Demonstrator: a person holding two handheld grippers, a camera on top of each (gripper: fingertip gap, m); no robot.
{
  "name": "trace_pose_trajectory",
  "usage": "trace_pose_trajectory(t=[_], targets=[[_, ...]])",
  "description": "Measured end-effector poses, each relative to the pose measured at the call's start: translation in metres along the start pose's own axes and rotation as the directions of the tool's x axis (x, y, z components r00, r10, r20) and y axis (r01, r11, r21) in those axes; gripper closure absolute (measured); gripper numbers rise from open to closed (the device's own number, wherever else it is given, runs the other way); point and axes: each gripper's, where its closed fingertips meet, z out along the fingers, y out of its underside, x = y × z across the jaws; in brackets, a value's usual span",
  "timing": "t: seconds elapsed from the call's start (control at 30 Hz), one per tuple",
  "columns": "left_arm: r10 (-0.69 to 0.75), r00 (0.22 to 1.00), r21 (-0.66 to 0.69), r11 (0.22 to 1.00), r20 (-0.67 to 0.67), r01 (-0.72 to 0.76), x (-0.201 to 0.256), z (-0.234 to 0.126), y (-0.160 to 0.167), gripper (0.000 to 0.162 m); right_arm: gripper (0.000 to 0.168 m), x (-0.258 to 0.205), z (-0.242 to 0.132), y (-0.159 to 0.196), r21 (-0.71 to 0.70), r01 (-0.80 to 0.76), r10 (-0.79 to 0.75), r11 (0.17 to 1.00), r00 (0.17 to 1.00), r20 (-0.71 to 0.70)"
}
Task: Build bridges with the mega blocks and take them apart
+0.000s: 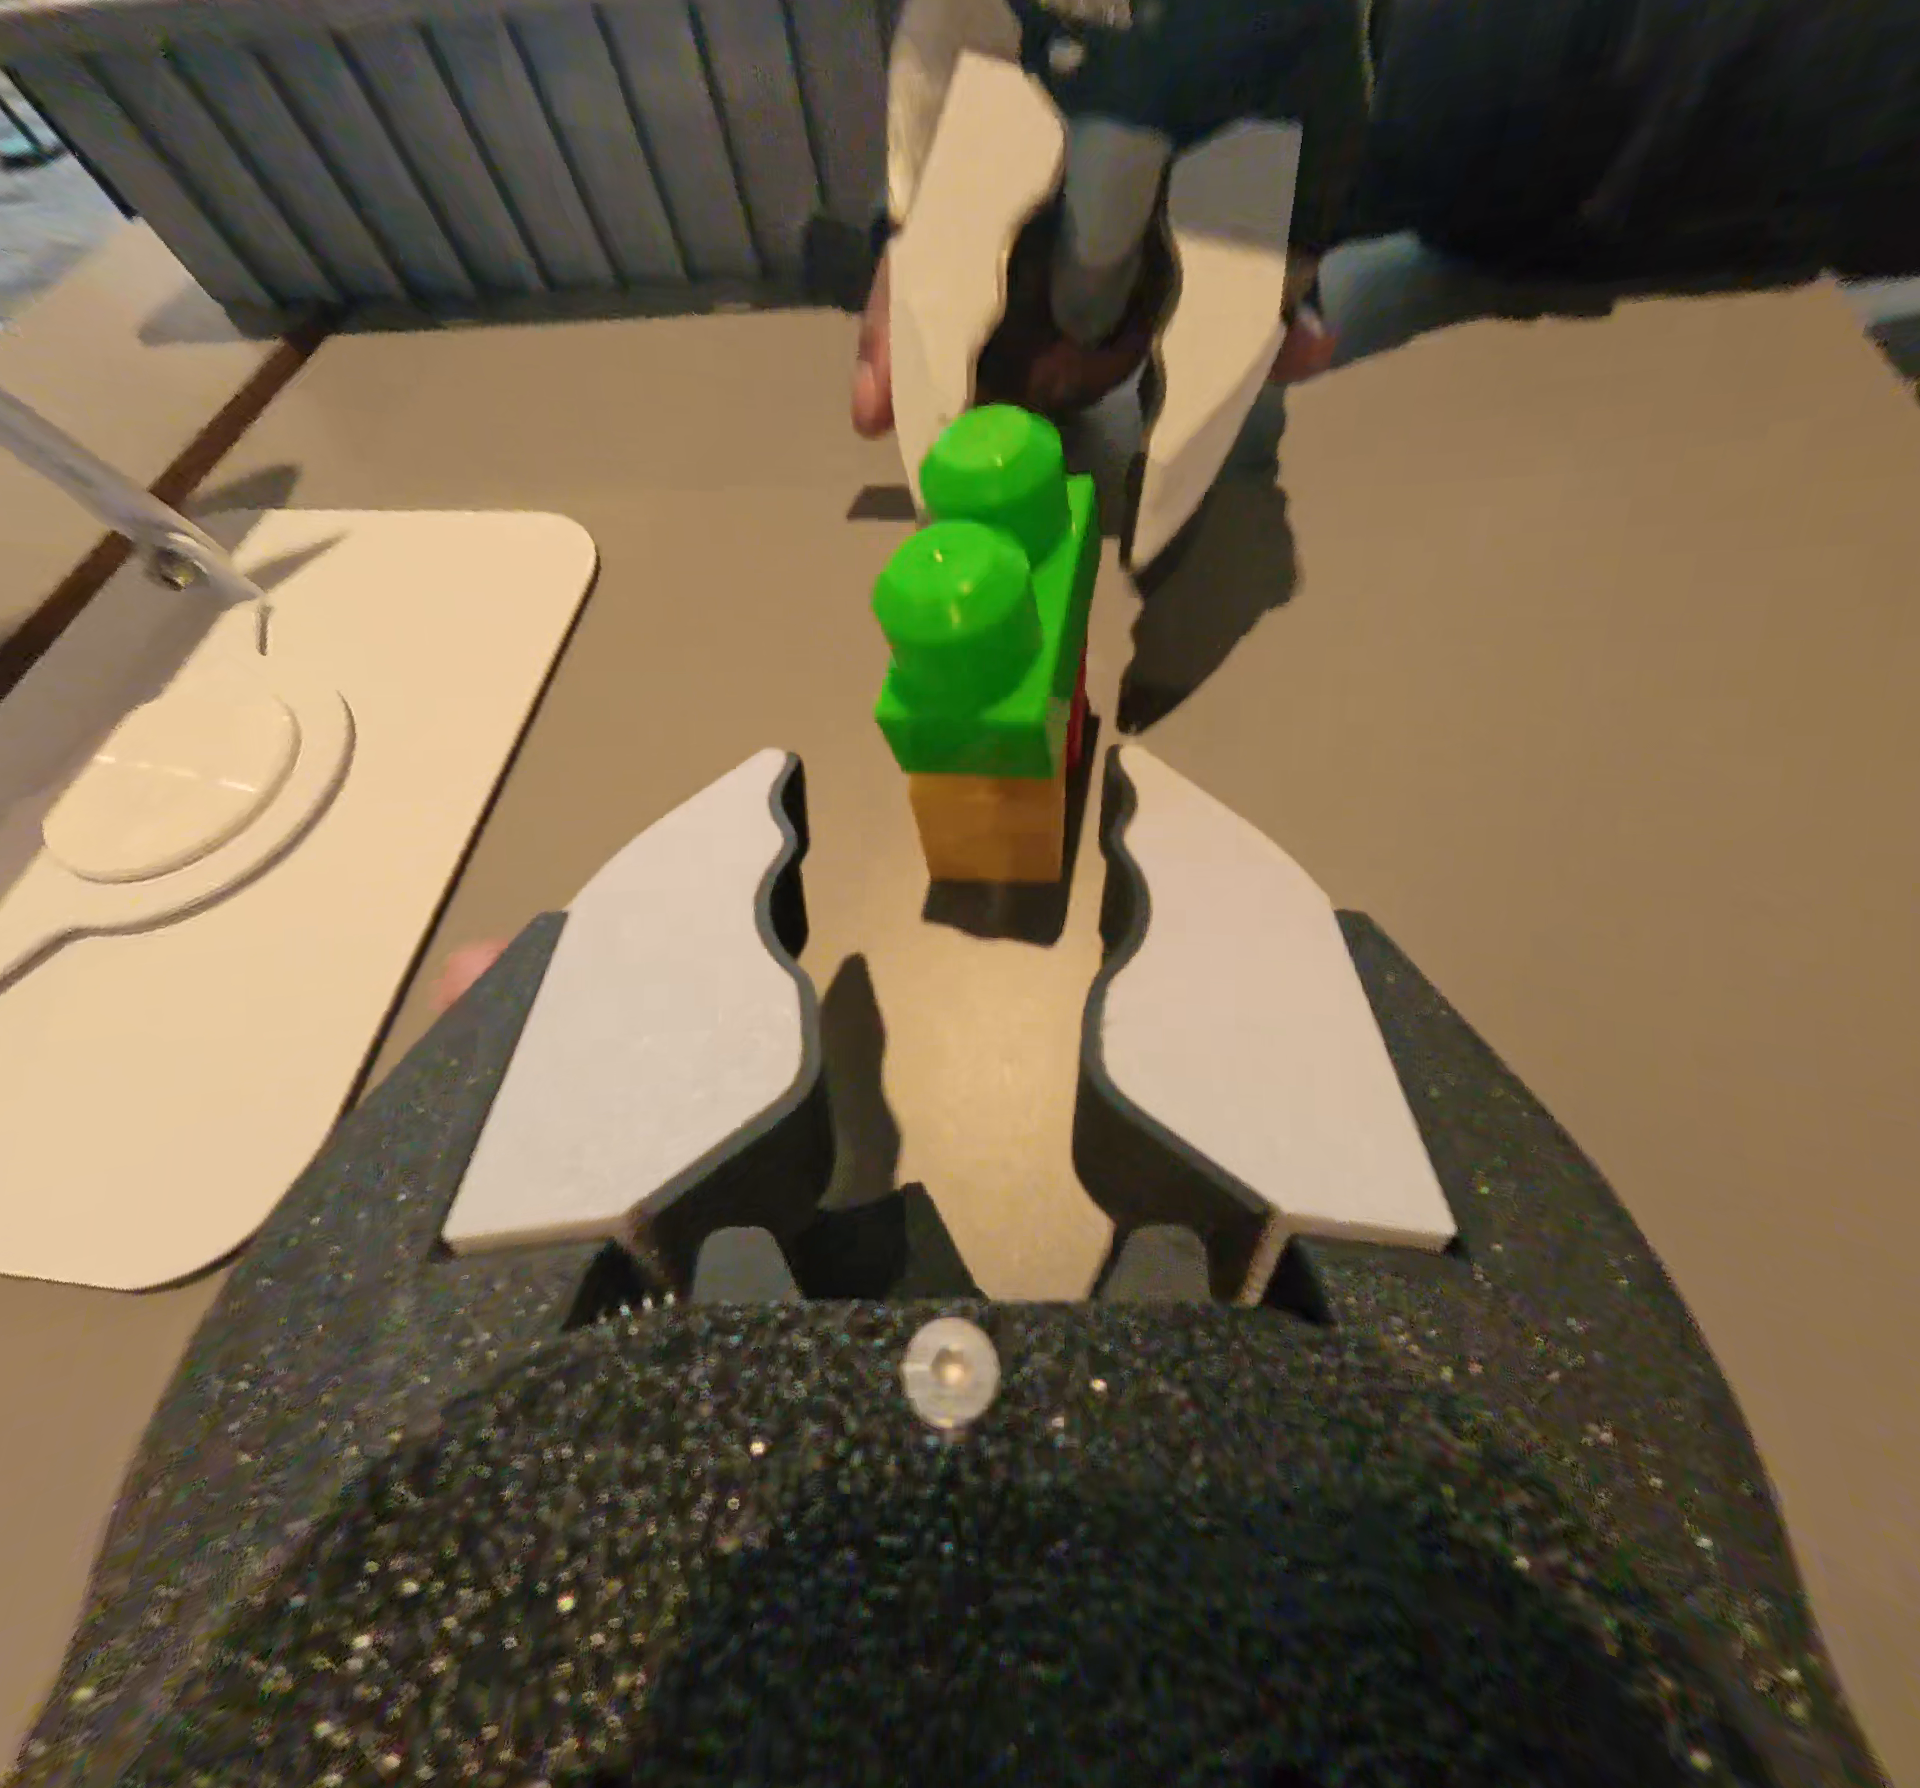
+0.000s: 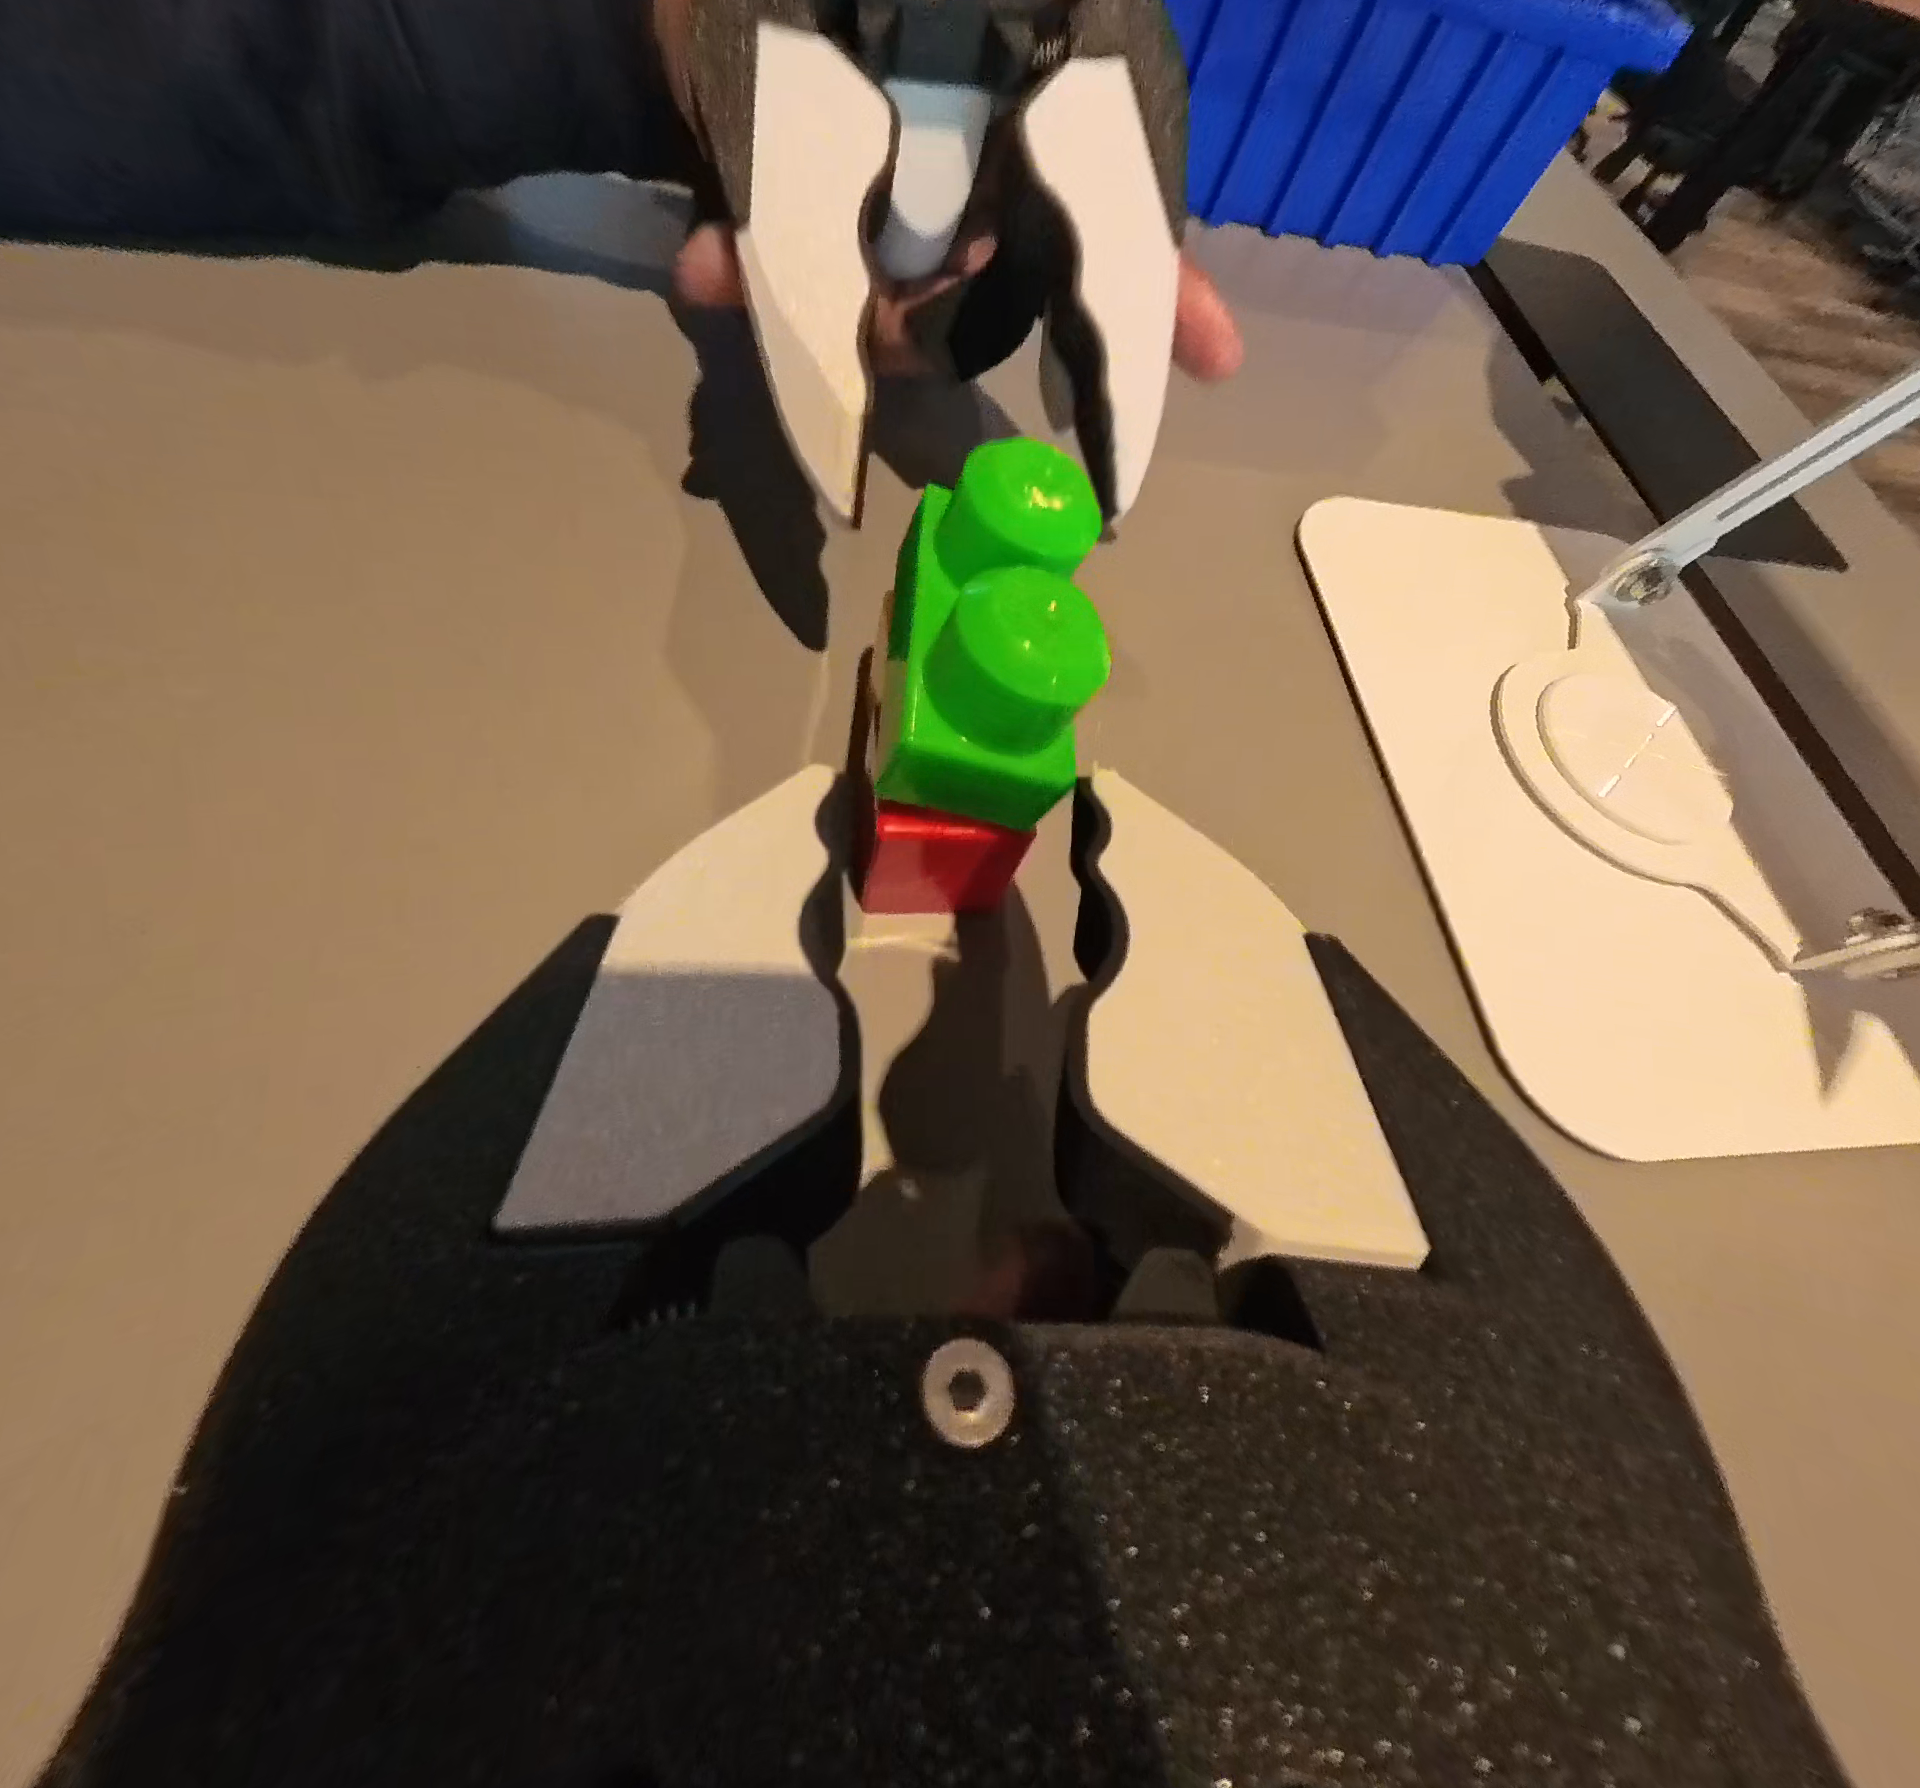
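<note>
So the surface is a flat matte grey-beige tabletop (image 1: 1558, 699). Sitting right on it, in the middle — a small block bridge: a yellow plastic block (image 1: 987, 829) and a red plastic block (image 2: 935, 865) as the legs, with a bright green two-stud block (image 1: 987, 616) across the top. Off to one side lies a flat white rounded-corner plate (image 1: 312, 855) with a raised disc.

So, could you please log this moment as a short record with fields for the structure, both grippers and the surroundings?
structure: green block spanning a yellow block and a red block, like a small bridge
surface: tan table
left gripper: open, at the yellow end, holding nothing
right gripper: open, at the red end, holding nothing
nearby: white stand base; blue bin behind
</note>
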Motion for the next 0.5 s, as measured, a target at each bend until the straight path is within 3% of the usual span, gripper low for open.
trace_pose_trajectory(t=[0.3,0.5], targets=[[-0.011,0.999,0.011,1.000,-0.032,0.011,0.004,0.007,0.000,0.108,0.125,0.002,-0.003,0.017,-0.103,-0.015,0.005,0.995,0.995,-0.095],[0.019,0.999,-0.114,0.993,-0.045,-0.024,0.008,0.018,0.016,0.109,0.118,0.001,0.006,0.022,-0.160,0.020,-0.032,0.987,0.997,-0.072]])
